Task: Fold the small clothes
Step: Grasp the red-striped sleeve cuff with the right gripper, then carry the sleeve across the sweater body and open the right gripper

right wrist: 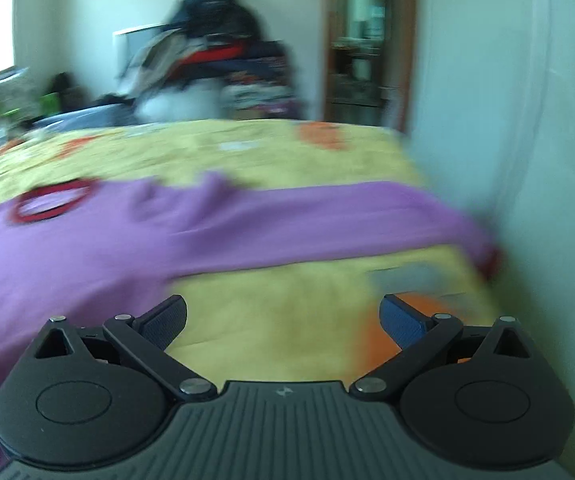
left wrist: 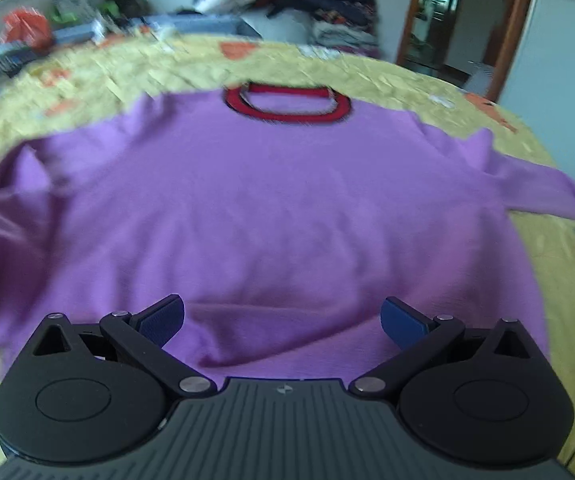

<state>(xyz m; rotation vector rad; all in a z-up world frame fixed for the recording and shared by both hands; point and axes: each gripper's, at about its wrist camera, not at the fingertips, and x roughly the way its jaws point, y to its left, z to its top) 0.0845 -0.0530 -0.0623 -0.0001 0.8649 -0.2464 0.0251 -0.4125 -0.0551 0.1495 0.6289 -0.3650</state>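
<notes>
— Position of garment?

— Purple sweater [left wrist: 271, 208] laid flat, front up, on the yellow bedspread [left wrist: 387, 76] of the bed. Red collar [left wrist: 287, 104] at the far end, hem nearest the left gripper [left wrist: 283, 322]. Right sleeve [right wrist: 327, 220] stretched out sideways toward the bed edge, red cuff [right wrist: 493, 258] apparently at the brink. Not yet folded anywhere visible.

— Gripper condition?

— Left gripper spread wide, nothing between the blue pads [left wrist: 401, 320], poised over the hem. Right gripper [right wrist: 283, 322] likewise spread wide and empty, over bare bedspread just beside the sweater's side, sleeve ahead of it. Both views blurred (fine detail of fabric edges not reliable).

— Step in hand, as judged?

— Start of the first fold; likely sleeve or side brought inward. No grasp made.

— Recommendations for doing it well?

— Pinch at the cuff or outer sleeve edge, not mid-sleeve, so the cloth carries over in one piece. Take a single layer plus its backing, avoiding the bedspread beneath (loose cover, easily caught). Lift only enough to clear the body, then lay across the chest, parallel to the hem. Anchor the hem or near side with the left gripper to stop the body sliding. Smooth the ripples near the hem before creasing.

— Risks?

— Cuff slipping off the bed edge; a skewed fold line.
</notes>
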